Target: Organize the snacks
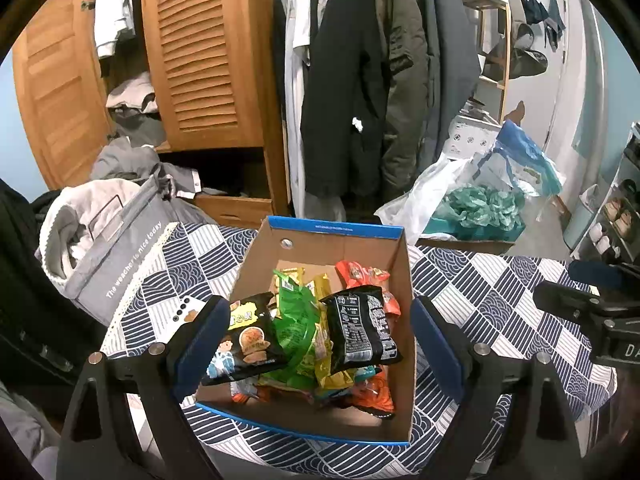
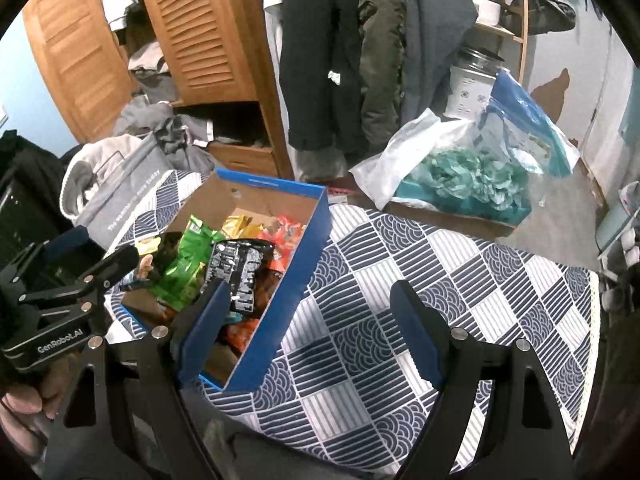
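Left gripper (image 1: 320, 320): spread, empty, over the blue box (image 1: 340, 228). Right gripper (image 2: 308, 312): spread, empty, beside that box. Snack packets (image 1: 304, 328): heaped inside. Risk: slippery, overlapping wrappers may drag neighbours out.

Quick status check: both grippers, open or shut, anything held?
Left gripper: open, holding nothing, jaws spread above the snack box.
Right gripper: open, holding nothing, over the box's edge and the patterned tablecloth.
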Demonstrator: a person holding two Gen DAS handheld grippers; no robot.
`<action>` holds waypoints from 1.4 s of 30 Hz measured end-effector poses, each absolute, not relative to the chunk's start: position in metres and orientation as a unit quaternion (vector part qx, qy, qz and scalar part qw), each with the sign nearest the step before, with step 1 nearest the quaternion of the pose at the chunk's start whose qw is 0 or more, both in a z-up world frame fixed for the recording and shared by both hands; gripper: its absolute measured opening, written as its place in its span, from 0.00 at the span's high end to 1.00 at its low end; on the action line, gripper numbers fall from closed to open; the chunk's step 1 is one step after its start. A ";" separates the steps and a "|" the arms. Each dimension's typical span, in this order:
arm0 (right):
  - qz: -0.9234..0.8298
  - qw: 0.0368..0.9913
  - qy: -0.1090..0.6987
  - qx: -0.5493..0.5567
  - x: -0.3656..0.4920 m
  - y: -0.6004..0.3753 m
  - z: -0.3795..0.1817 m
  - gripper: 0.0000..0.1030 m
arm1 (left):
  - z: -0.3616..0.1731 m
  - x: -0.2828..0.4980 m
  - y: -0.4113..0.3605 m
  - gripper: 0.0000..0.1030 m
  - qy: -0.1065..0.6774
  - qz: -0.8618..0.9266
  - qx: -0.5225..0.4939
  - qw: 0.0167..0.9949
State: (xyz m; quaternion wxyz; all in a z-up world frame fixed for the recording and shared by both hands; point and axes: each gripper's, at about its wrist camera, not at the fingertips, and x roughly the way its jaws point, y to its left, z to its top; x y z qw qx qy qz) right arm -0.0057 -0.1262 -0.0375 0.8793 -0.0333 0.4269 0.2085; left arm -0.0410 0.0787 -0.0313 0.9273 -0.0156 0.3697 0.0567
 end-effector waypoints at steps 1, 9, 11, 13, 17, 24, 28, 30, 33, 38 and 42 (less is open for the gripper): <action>0.208 0.879 0.427 -0.033 -0.005 -0.127 -0.037 0.20 | -0.031 -0.041 0.079 0.10 0.370 0.057 -0.016 0.927; 0.202 0.883 0.423 -0.033 -0.001 -0.129 -0.036 0.20 | -0.032 -0.043 0.077 0.10 0.375 0.052 -0.018 0.925; 0.202 0.882 0.425 -0.031 0.000 -0.130 -0.037 0.20 | -0.031 -0.044 0.075 0.10 0.375 0.051 -0.016 0.925; 0.200 0.882 0.426 -0.030 0.001 -0.130 -0.038 0.20 | -0.031 -0.044 0.074 0.10 0.375 0.050 -0.016 0.925; 0.199 0.882 0.426 -0.030 0.001 -0.129 -0.038 0.20 | -0.032 -0.044 0.073 0.10 0.377 0.049 -0.016 0.925; 0.199 0.882 0.426 -0.030 0.000 -0.129 -0.038 0.20 | -0.033 -0.043 0.072 0.10 0.380 0.047 -0.016 0.924; 0.199 0.882 0.426 -0.030 0.000 -0.130 -0.038 0.20 | -0.033 -0.043 0.071 0.10 0.381 0.046 -0.017 0.923; 0.199 0.882 0.426 -0.030 0.000 -0.130 -0.038 0.20 | -0.033 -0.042 0.071 0.10 0.381 0.046 -0.017 0.923; 0.199 0.882 0.426 -0.030 -0.001 -0.130 -0.038 0.20 | -0.034 -0.042 0.071 0.10 0.384 0.046 -0.018 0.922; 0.199 0.882 0.426 -0.030 0.000 -0.130 -0.039 0.20 | -0.035 -0.042 0.071 0.10 0.384 0.046 -0.019 0.922; 0.199 0.882 0.426 -0.030 0.000 -0.130 -0.039 0.20 | -0.035 -0.042 0.071 0.10 0.384 0.046 -0.020 0.922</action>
